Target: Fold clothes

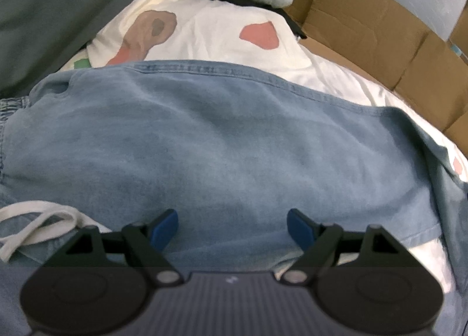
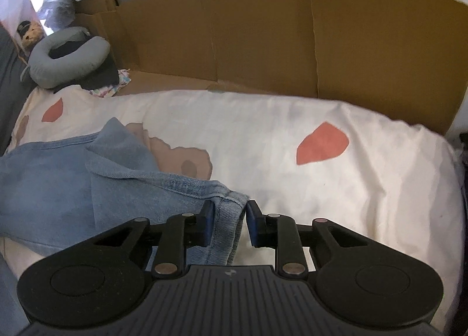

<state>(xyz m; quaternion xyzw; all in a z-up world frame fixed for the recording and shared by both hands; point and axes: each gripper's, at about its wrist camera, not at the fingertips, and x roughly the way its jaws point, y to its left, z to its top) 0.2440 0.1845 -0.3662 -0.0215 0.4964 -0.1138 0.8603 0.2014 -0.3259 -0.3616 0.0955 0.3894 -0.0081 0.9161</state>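
1. A blue denim garment (image 1: 222, 142) lies spread out on a white bed cover (image 2: 321, 189) that has pink and brown shapes printed on it.
2. The left gripper (image 1: 232, 226) hangs over the flat blue cloth. Its jaws stand wide open and nothing is between its blue pads (image 1: 165, 229).
3. A white drawstring (image 1: 38, 224) lies on the garment, near the left gripper's side.
4. The right gripper (image 2: 228, 226) is at one hemmed corner of the garment. The hem sits between its two jaws, which are close together. One pad touches the cloth, but it is hard to tell if the other one presses on it.
5. That corner is lifted a little off the bed cover.
6. Brown cardboard (image 2: 263, 37) stands up behind the bed.
7. A grey neck pillow (image 2: 67, 56) lies at the far corner, well apart from the garment.
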